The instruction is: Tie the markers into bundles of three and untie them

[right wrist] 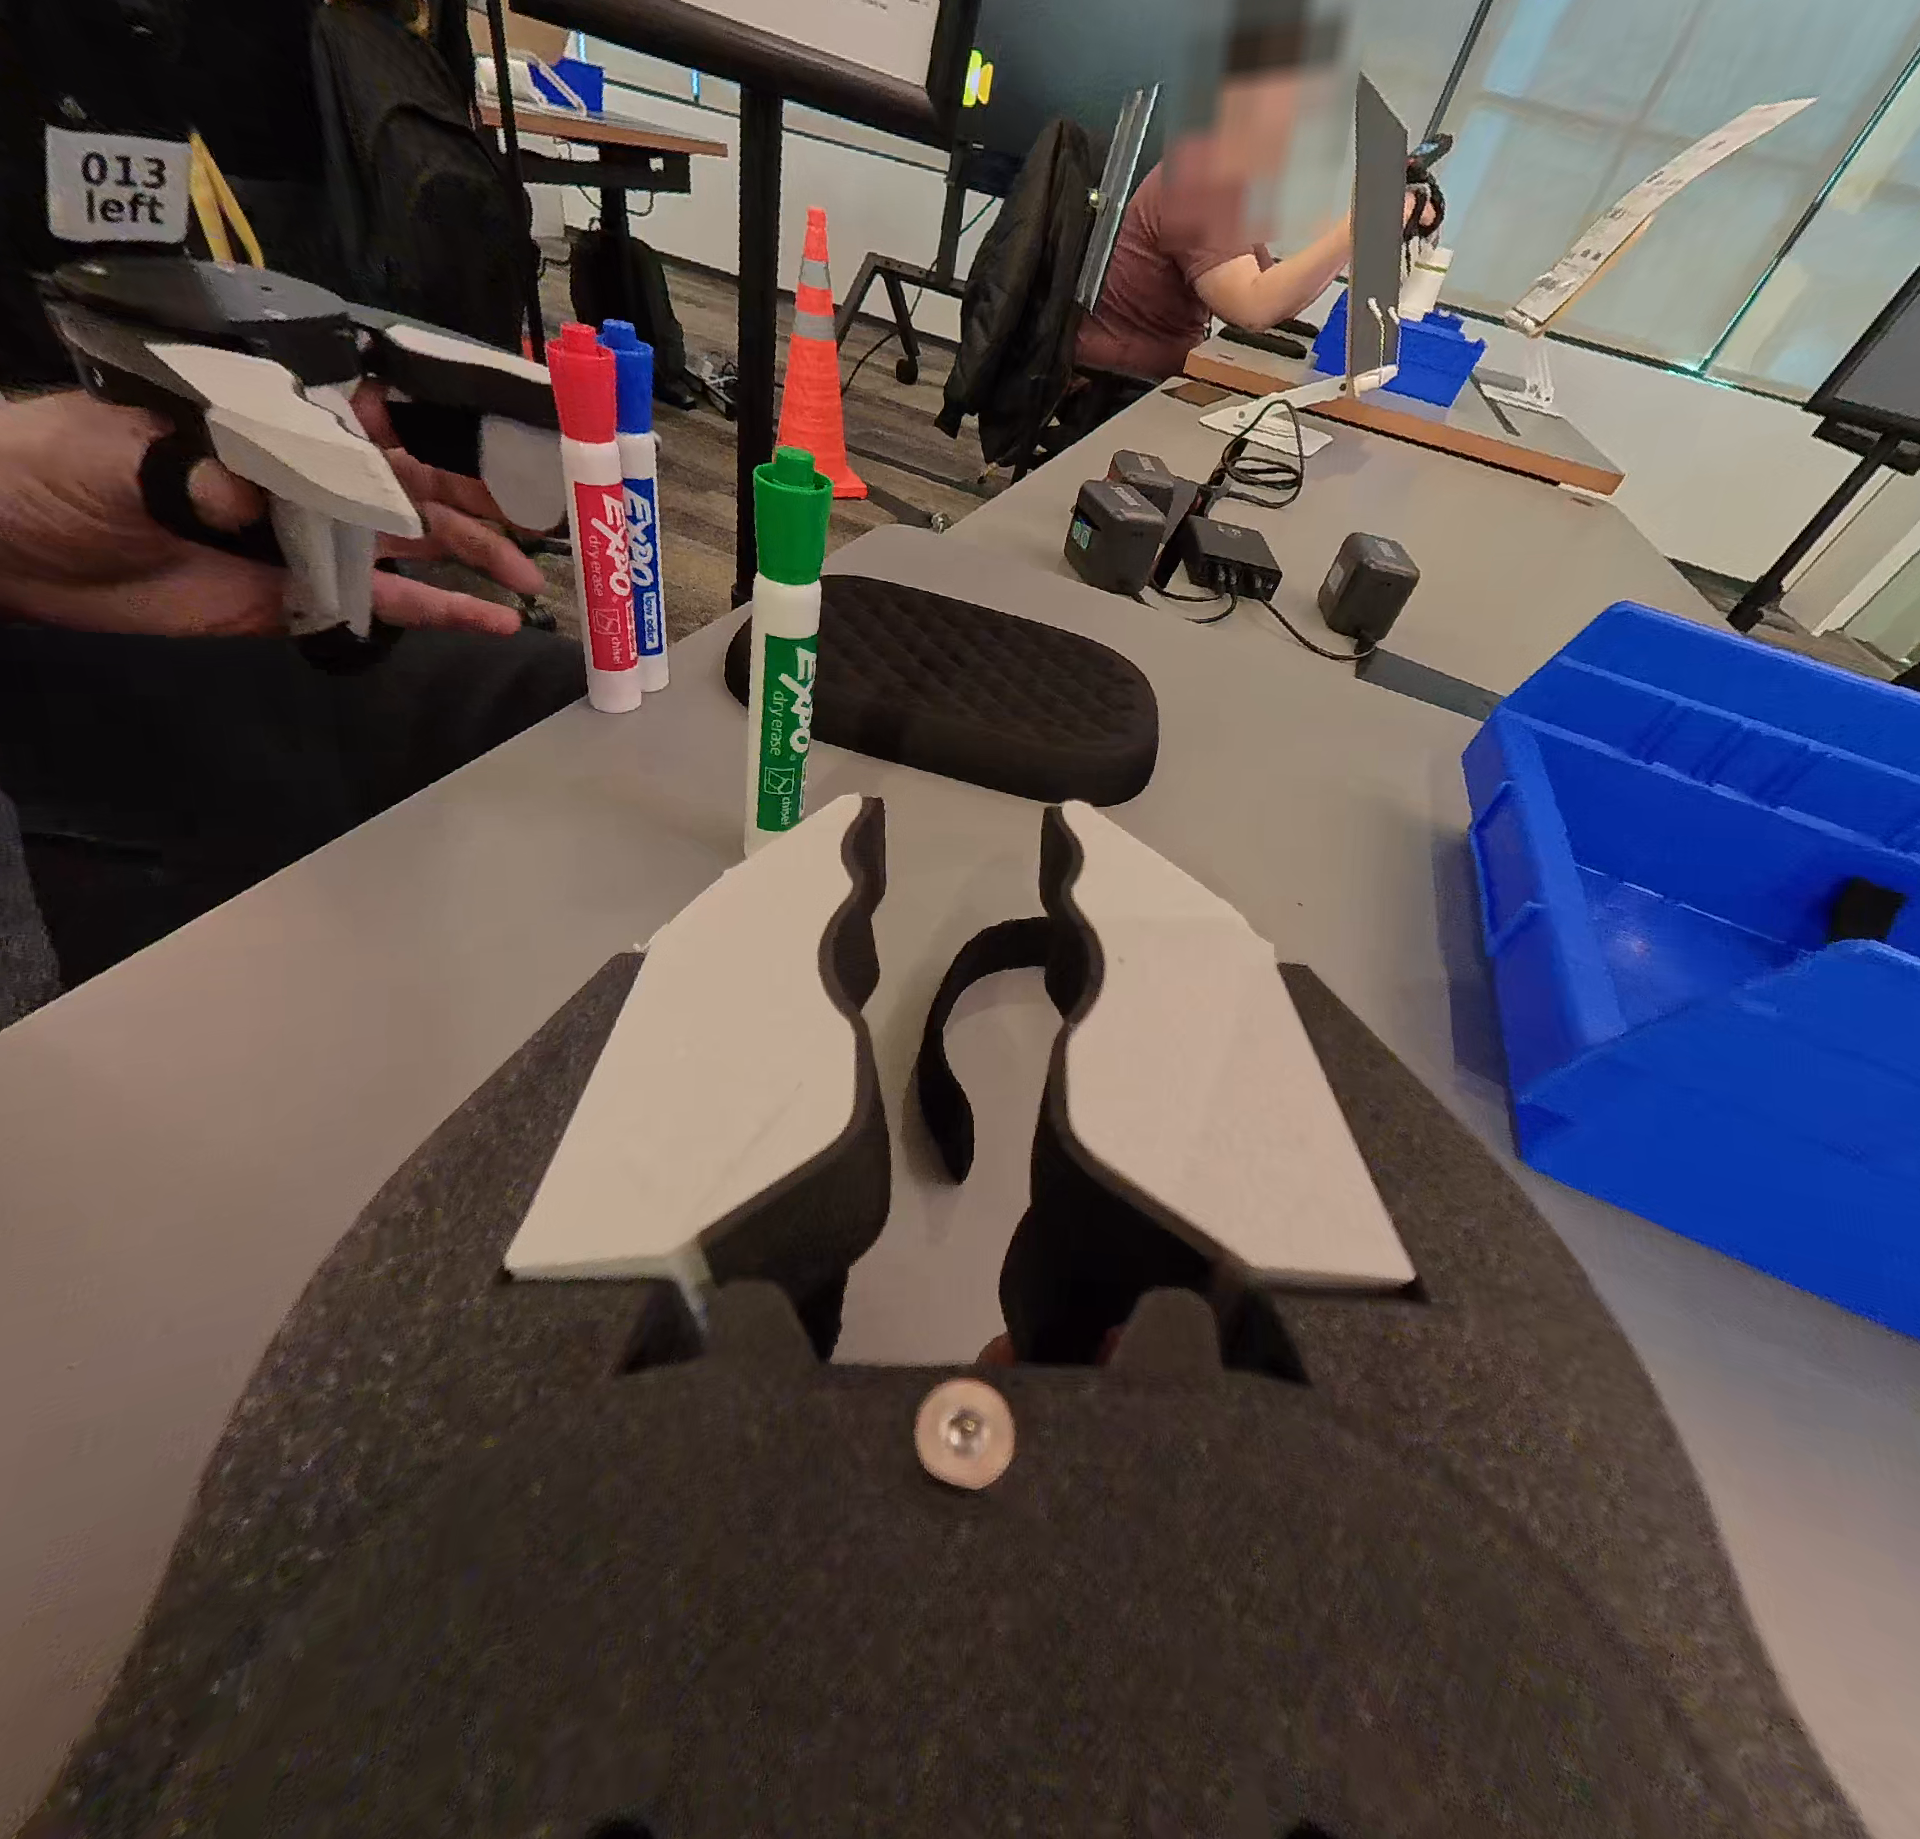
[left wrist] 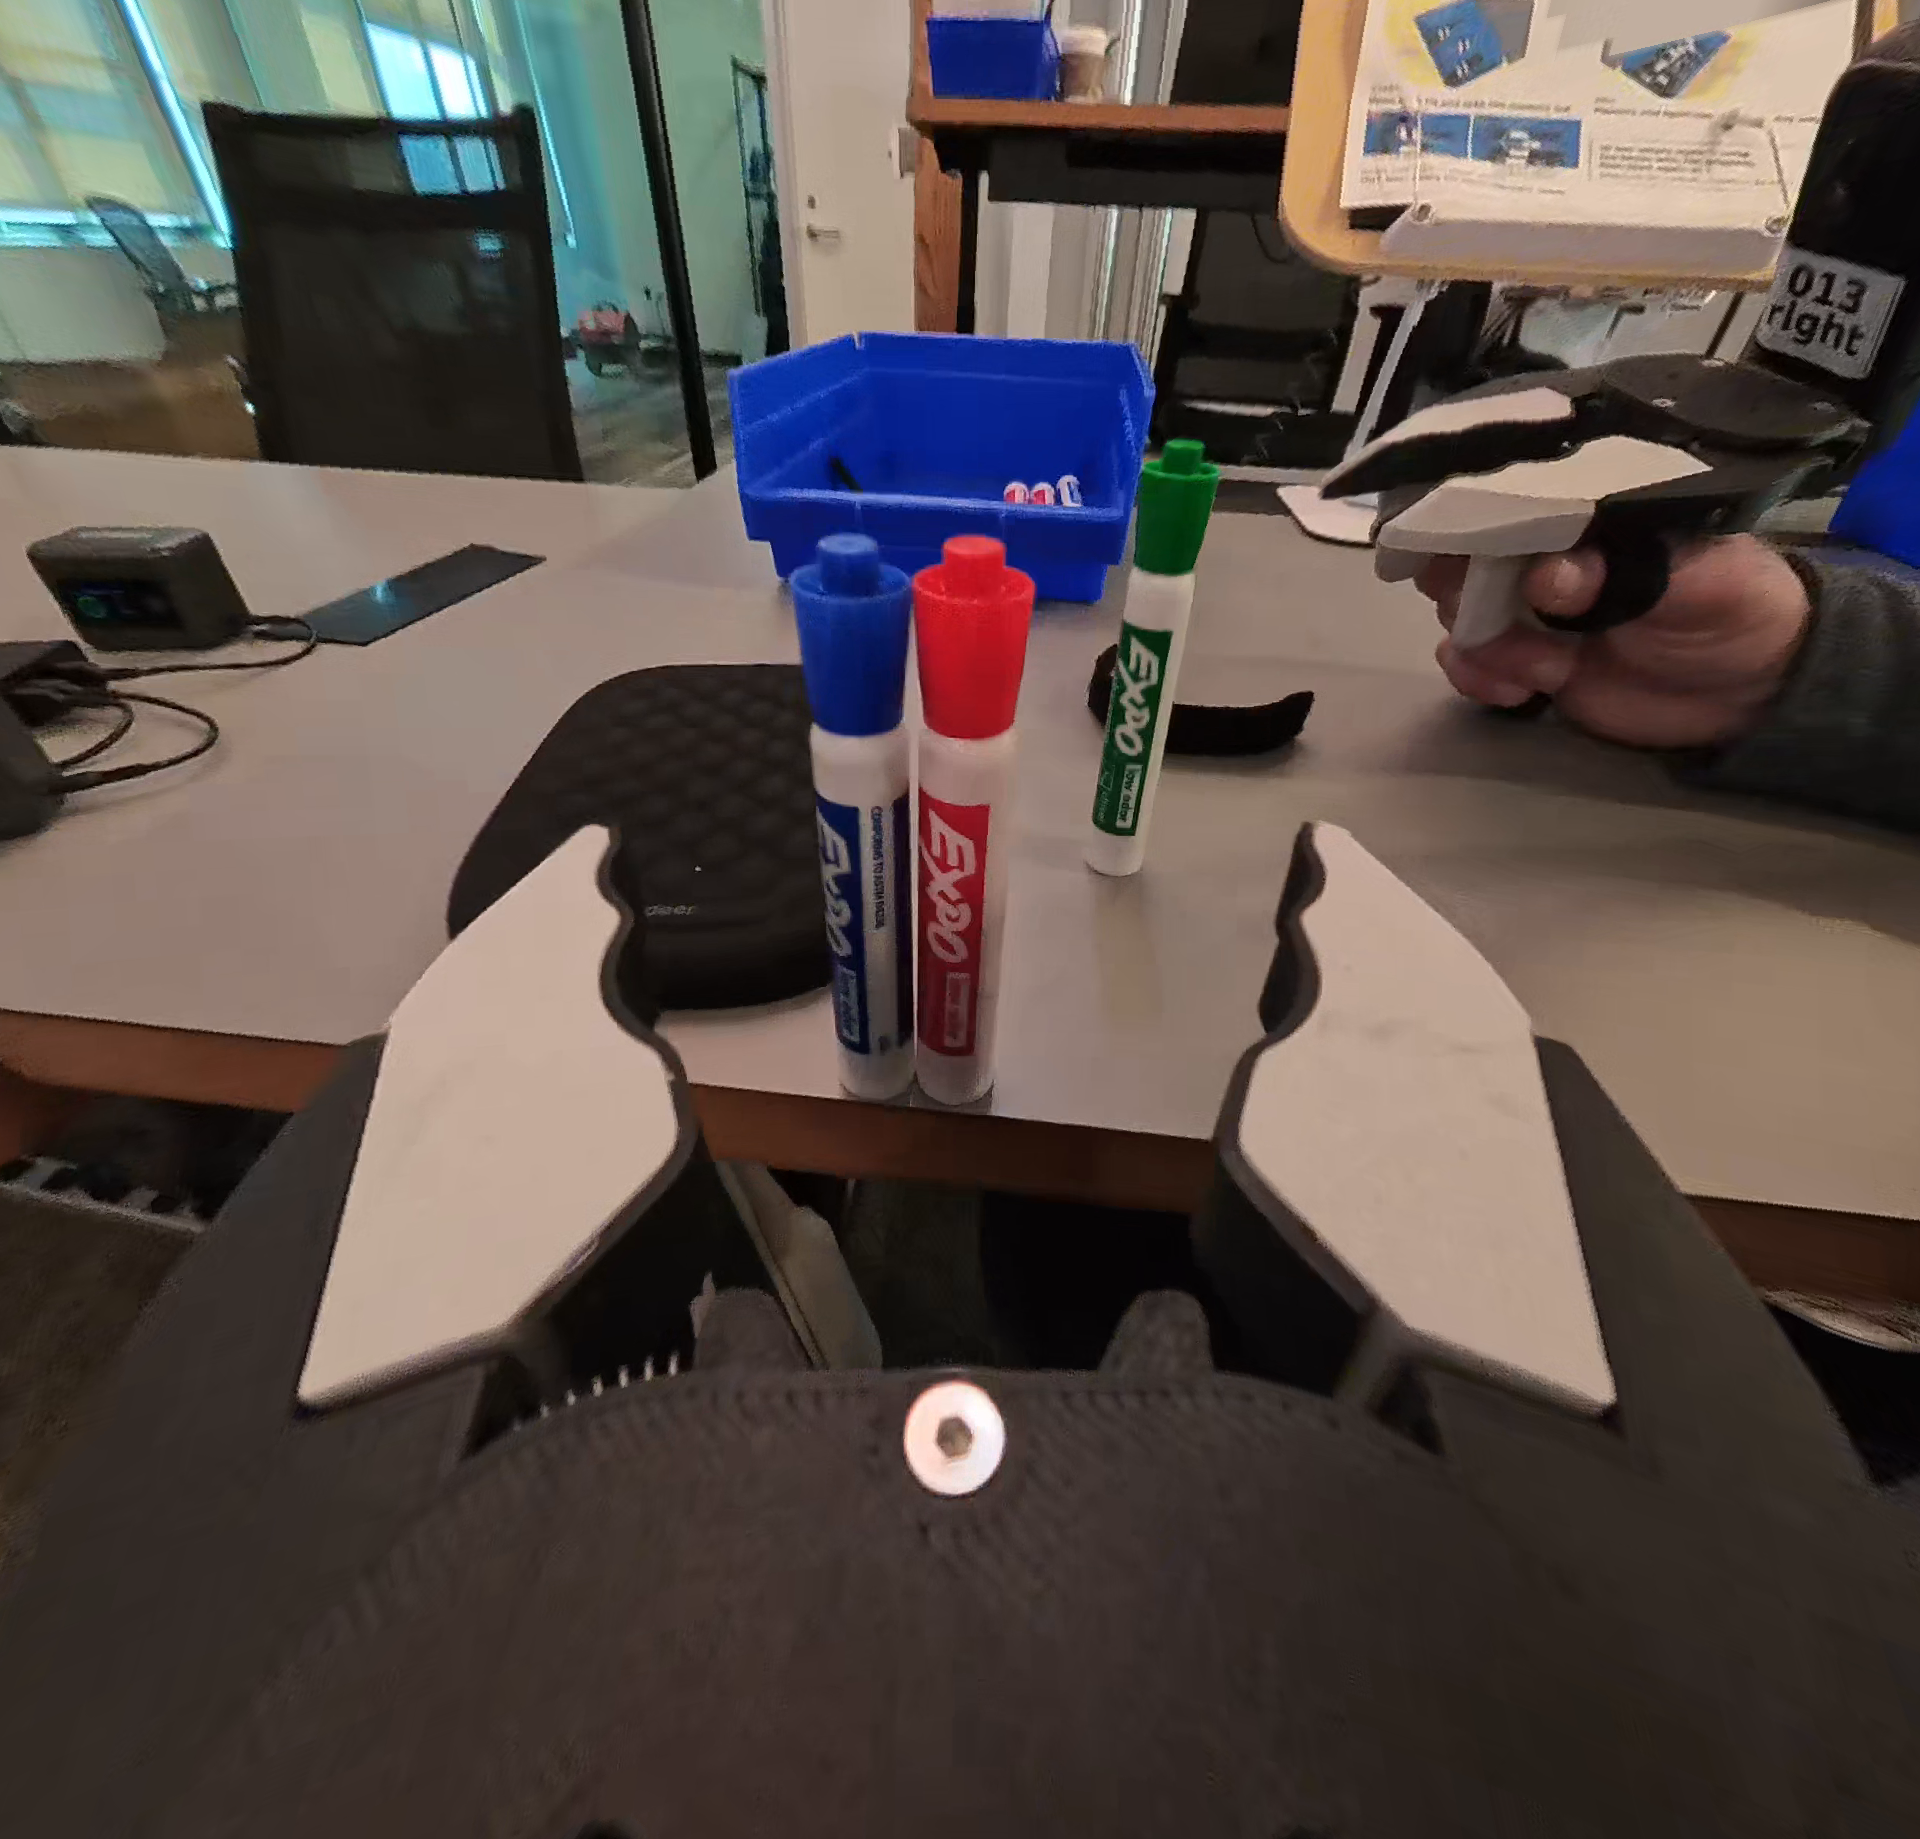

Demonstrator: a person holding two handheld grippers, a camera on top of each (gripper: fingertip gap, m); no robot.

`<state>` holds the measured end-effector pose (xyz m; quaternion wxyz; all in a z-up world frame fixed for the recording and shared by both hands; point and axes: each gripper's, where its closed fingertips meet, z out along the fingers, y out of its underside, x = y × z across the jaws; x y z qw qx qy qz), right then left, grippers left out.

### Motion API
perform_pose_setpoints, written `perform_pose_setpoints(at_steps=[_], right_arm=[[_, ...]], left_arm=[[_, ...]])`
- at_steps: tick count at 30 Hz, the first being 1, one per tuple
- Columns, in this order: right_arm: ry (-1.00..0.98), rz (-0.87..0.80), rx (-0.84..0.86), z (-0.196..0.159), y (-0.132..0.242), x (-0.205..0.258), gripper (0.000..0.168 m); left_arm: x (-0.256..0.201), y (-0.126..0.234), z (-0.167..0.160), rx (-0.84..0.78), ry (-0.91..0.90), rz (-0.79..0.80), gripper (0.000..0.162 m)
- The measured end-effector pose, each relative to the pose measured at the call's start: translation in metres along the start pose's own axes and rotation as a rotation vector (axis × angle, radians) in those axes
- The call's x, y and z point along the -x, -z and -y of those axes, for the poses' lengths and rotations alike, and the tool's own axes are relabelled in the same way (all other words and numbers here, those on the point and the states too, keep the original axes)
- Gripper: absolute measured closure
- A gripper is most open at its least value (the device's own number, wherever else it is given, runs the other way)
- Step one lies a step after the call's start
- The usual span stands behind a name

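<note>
A blue marker (left wrist: 857, 823) and a red marker (left wrist: 961, 823) stand upright side by side at the near edge of the grey table (left wrist: 312, 802). My left gripper (left wrist: 956, 854) is open wide and empty, just short of them. A green marker (left wrist: 1143, 667) stands upright farther back right. A black strap (left wrist: 1236, 724) lies curled on the table behind it. My right gripper (right wrist: 961, 818) hovers above the strap (right wrist: 961, 1041), jaws narrowly open and empty. The green marker (right wrist: 784, 646) is just left of its tips. The red marker (right wrist: 597, 532), blue marker (right wrist: 639, 501) and left gripper (right wrist: 488, 459) show at far left.
A blue bin (left wrist: 935, 459) with a few markers inside stands behind the markers; it is at the right in the right wrist view (right wrist: 1662, 958). A black padded rest (left wrist: 686, 802) lies left of the markers. Black boxes with cables (right wrist: 1164, 542) sit farther back. A person sits at another table. My right gripper's tips are some 8 cm from the black strap (left wrist: 1236, 724). The right tips stand about 9 cm off the green marker (right wrist: 784, 646). The left camera catches it too, in the left wrist view (left wrist: 1161, 640).
</note>
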<state>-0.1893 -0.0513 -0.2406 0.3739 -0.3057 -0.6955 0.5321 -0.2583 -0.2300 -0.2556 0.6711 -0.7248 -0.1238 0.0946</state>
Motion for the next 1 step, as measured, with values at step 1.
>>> perform_pose_setpoints(at_steps=[1], right_arm=[[0.007,0.002,0.003,-0.0004,-0.0007,0.001,0.141]], left_arm=[[-0.0015,-0.0046,-0.0049,0.005,-0.009,-0.006,0.043]])
